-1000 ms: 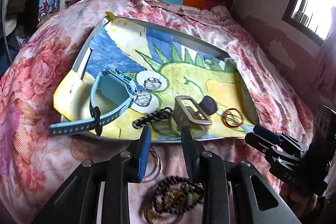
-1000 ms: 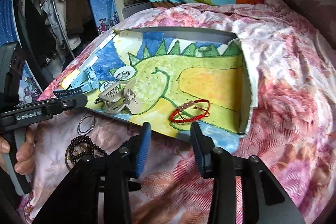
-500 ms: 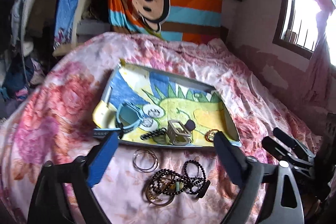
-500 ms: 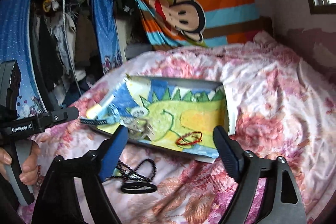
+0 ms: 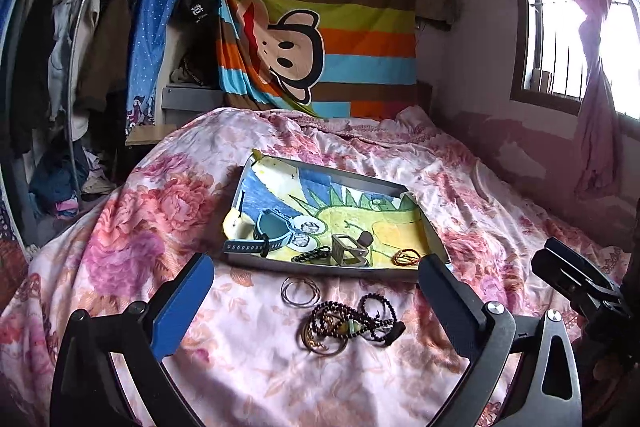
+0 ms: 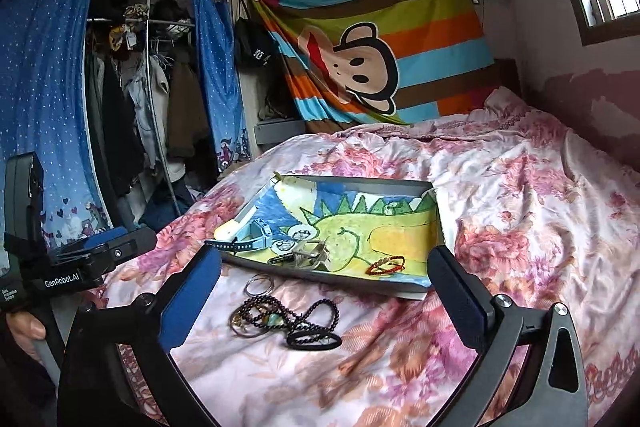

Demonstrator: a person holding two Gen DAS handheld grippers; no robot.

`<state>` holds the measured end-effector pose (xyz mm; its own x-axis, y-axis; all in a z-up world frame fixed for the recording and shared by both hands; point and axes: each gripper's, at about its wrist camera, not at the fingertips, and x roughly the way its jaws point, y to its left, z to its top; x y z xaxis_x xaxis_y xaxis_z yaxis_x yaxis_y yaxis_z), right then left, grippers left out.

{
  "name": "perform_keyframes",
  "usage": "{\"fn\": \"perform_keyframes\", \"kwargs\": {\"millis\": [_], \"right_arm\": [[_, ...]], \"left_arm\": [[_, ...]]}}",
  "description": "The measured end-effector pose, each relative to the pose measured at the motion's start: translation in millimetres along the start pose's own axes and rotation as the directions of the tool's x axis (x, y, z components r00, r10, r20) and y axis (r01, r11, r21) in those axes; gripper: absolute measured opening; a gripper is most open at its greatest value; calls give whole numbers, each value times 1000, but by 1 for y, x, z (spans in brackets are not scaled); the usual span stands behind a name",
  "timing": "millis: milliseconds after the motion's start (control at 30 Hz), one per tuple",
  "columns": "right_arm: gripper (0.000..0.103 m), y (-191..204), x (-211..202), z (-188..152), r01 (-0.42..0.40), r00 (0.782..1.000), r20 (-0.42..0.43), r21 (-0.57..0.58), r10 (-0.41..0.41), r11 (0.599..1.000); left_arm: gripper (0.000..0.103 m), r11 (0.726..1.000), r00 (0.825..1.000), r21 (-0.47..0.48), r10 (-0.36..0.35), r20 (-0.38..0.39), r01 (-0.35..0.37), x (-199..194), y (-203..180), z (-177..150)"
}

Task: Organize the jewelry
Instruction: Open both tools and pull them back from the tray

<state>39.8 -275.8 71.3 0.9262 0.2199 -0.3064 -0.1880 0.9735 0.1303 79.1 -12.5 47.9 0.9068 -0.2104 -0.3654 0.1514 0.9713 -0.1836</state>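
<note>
Both tools, left tool [image 5: 316, 301] and right tool [image 6: 324, 291], gape empty above the bed [image 5: 256, 367]. The bead tangle [image 5: 352, 323] lies near the tray's [image 5: 320, 269] front edge; grabbing it may drag the rings [image 5: 300, 291] along.

Both wrist views face the tray [image 5: 320, 269] from the bed's [image 6: 520, 187] near end.

Your daylight comes from the window [image 5: 576, 39], blown out to white glare in both views. The bed [image 5: 460, 179] is evenly lit and sharp; the wardrobe [image 6: 132, 99] side stays dim. Fisheye bending and dark vignetting crowd your frame edges.
</note>
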Motion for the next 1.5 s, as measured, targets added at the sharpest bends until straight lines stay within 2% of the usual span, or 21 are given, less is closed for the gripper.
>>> {"fn": "perform_keyframes", "kwargs": {"millis": [167,333,567,767,1033,1233,1367,1500], "right_arm": [[101,8,-18,-8,9,1000,8,-9,-9,1000],[101,13,-32,-16,7,1000,0,-10,-7,1000],[101,17,-43,-40,25,997,-74,-3,-26,1000],[101,13,-43,-58,46,988,-146,14,-44,999],[101,13,-25,-73,75,962,-264,-5,-73,997],[101,2,-2,-79,82,923,-379,7,-73,997],[101,-3,11,-76,71,911,-406,-15,-71,997],[101,-5,24,-71,57,908,-412,-59,-77,997]], "left_arm": [[103,1000,1000,-5,7,18,-7,-21,6,-10],[103,1000,1000,12,21,-15,-21,-35,10,-26],[103,998,994,49,40,-101,-35,-46,12,-50],[103,996,989,75,48,-142,-38,-52,10,-65],[103,991,967,125,76,-244,-46,-33,8,-76],[103,991,947,134,72,-314,-31,-11,10,-77],[103,989,943,145,59,-327,-11,3,8,-72],[103,987,930,160,40,-364,20,28,6,-66]]}}
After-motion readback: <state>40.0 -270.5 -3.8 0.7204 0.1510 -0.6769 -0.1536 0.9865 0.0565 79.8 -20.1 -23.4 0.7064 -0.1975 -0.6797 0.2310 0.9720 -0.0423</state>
